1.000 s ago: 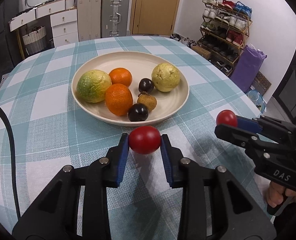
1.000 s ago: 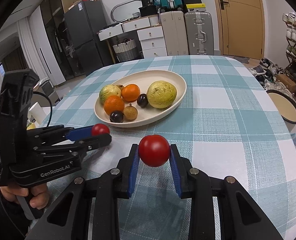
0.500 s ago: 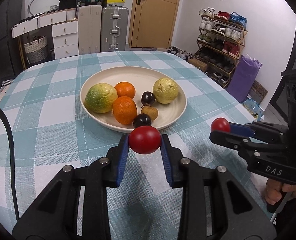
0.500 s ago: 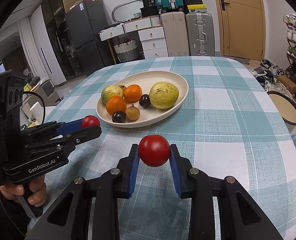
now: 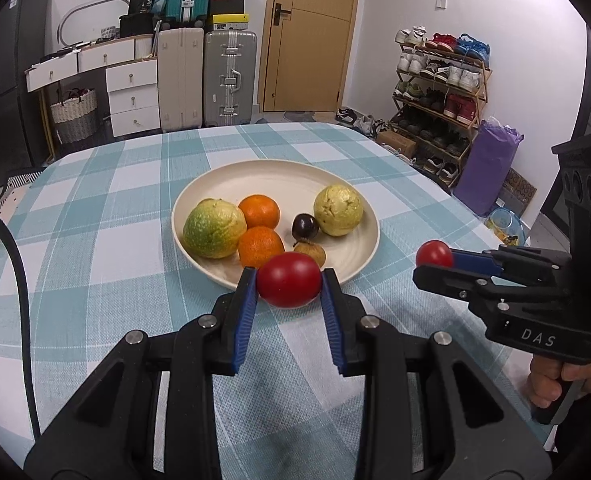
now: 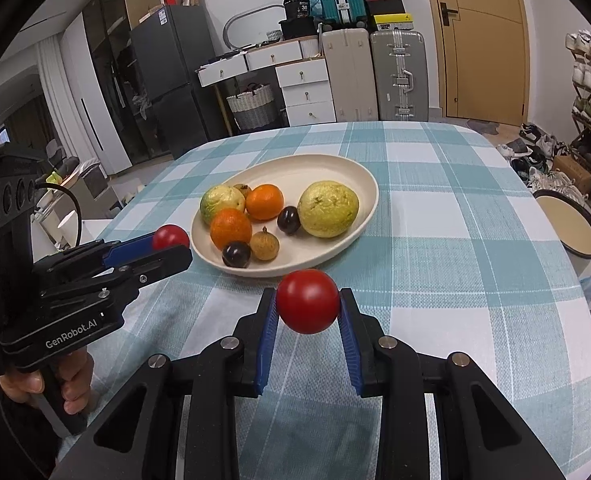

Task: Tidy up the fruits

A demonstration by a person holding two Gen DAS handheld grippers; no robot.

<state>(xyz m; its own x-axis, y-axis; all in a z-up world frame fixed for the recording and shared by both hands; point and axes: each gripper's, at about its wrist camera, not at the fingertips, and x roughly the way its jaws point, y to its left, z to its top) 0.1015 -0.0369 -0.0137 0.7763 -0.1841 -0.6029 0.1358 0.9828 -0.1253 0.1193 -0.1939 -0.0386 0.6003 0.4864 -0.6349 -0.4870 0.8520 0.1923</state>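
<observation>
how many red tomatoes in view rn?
2: one tomato clamped in the left gripper, one tomato in the right gripper. None visible on the plate.

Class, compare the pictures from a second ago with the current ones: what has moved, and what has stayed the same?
Both tools, the left tool and right tool, have drawn back from the plate and tilted upward, showing more of the room. Each stays shut on its red tomato. The fruit on the plate is unmoved.
</observation>
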